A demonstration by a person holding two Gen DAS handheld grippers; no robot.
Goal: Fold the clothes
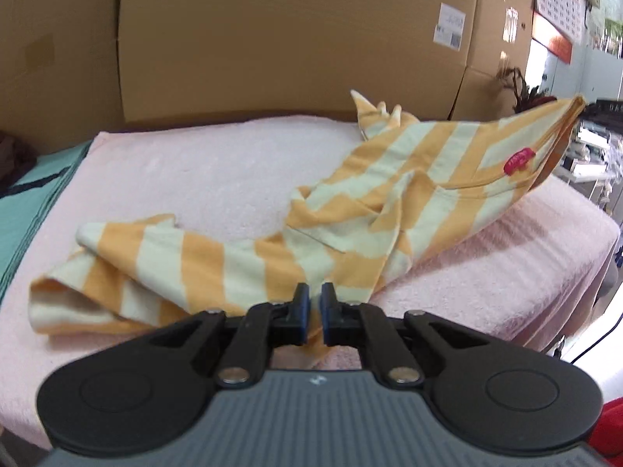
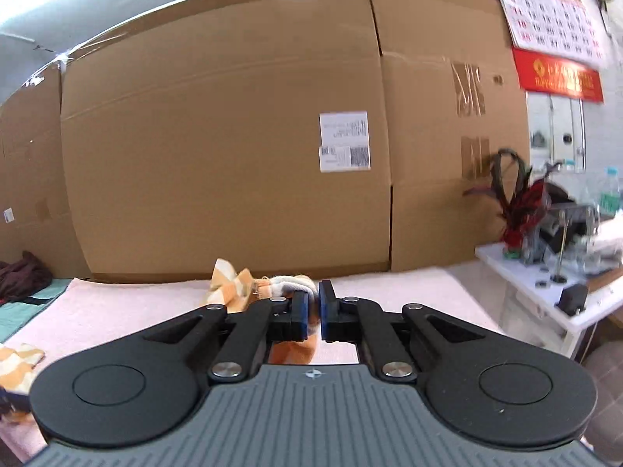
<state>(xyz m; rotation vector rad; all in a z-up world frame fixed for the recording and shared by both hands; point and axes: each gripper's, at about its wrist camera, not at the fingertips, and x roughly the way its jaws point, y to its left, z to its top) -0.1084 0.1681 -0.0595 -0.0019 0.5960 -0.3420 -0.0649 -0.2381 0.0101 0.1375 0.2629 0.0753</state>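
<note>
Wall calendar (image 2: 553, 7): date numbers like 11 and 18 partly readable. Shipping label (image 2: 344, 142) on cardboard box (image 2: 218, 136): barcode only, print too blurred.

The surface (image 1: 194, 179) wears a pale pink towel-like cover, spread flat right across to its right edge. On it sprawls the orange and cream striped garment (image 1: 241, 257), crumpled at the near left, its far right end raised clear of the cover. At the left, a teal cloth (image 1: 27, 210) lies beside the pink cover. Behind, cardboard boxes (image 1: 272, 39) stand along the back edge.
</note>
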